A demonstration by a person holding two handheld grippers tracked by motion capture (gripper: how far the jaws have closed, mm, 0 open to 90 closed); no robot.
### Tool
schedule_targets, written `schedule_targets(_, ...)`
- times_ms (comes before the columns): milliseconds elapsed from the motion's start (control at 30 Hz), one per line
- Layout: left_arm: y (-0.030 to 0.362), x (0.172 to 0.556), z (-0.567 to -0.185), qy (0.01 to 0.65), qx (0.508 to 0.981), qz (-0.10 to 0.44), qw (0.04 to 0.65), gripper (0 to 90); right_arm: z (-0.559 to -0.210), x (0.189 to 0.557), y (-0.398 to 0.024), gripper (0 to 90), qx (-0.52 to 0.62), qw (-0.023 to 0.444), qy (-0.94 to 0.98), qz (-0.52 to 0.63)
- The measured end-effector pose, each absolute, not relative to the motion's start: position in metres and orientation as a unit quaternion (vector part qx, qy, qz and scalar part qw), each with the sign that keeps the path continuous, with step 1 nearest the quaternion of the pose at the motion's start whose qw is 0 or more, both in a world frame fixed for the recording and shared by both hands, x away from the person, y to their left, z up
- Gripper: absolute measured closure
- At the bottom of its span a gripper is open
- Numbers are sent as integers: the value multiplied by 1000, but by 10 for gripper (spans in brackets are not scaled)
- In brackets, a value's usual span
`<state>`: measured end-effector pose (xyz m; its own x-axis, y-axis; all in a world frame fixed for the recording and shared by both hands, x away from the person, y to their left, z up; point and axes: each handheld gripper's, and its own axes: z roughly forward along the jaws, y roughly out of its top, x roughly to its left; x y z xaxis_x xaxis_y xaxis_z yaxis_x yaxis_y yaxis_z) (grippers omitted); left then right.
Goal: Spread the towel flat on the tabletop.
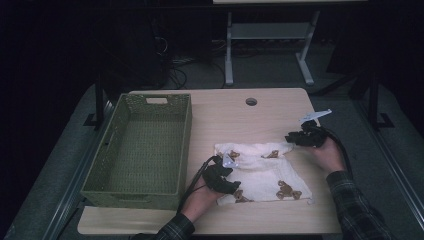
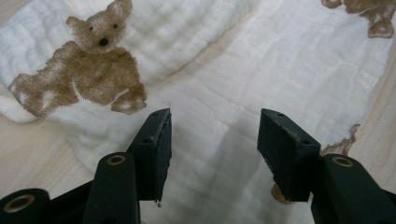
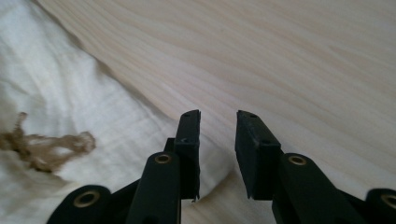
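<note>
- The white cloth with brown bear prints is the landmark; it lies partly folded on the wooden table, just to the right of the green basket.
- The left gripper is at the near left part of the cloth, over its left edge, and a hand holds it from the near side of the table.
- In the left gripper view, the left gripper has its jaws spread wide. The cloth is under them and between them, but the pads do not press on it.
- One bear print on a folded part of the cloth is seen beyond the left jaw in this view.
- The right gripper is at the far right corner of the cloth, held by the other hand.
- In the right gripper view, the right gripper has a narrow gap between its jaws and nothing is pinched. The edge of the cloth passes just below its tips, and bare table is on the other side.
- The basket stands well apart from the right gripper, on the far side of the cloth from it.
</note>
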<state>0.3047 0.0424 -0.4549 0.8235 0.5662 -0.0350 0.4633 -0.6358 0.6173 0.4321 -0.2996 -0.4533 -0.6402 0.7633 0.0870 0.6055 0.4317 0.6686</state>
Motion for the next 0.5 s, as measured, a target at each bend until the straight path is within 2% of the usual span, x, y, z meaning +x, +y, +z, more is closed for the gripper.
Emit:
schedule_targets(200,43,305,-458,287,902,81,314,431,-463,434,-297,735,412,109,845,323)
schedule_targets(233,43,306,-458,286,903,80,312,428,-466,434,-297,800,408,107,847,324)
schedule_targets(267,43,306,-458,285,904,81,309,428,-466,434,-297,800,408,107,847,324)
schedule_targets(300,42,305,-459,285,903,82,310,424,-465,434,-296,850,406,107,848,323)
schedule_targets(500,42,304,-459,285,903,82,310,419,-454,435,-295,865,403,121,842,337)
